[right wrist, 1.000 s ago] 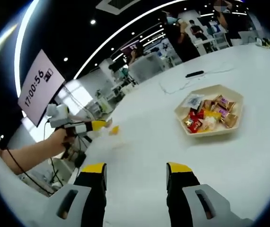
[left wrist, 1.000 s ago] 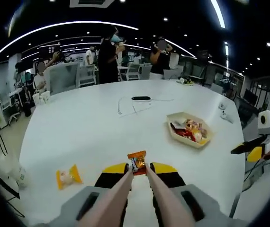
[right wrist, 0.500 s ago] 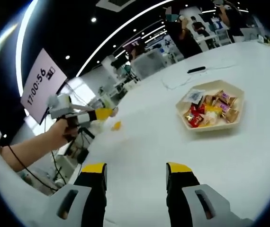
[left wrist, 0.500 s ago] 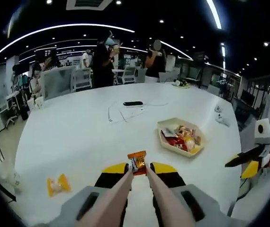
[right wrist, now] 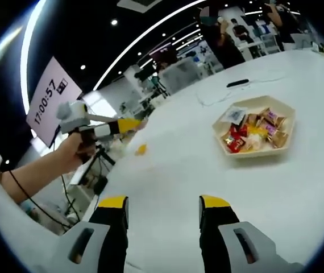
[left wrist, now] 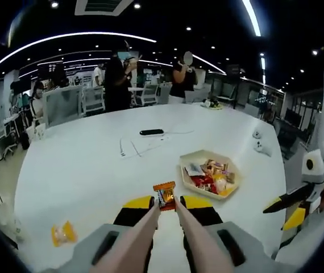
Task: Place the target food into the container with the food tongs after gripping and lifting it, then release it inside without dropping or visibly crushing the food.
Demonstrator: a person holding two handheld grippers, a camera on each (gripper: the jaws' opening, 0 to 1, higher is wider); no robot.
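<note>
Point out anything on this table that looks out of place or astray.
One yellow snack packet lies alone on the white table, far from the hexagonal tray that holds the other snacks. The left gripper holds an orange packet, uncrushed. Nothing looks spilled or damaged.

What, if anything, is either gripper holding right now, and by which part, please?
The left gripper pinches an orange snack packet by its lower edge; the right gripper holds nothing.

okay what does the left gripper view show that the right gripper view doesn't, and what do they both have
Left gripper view: an orange snack packet pinched in the left hand-held gripper. Right gripper view: a timer sign and the open, empty right hand-held gripper. Both: the white table, the tray of snacks, the black phone and the loose yellow packet.
</note>
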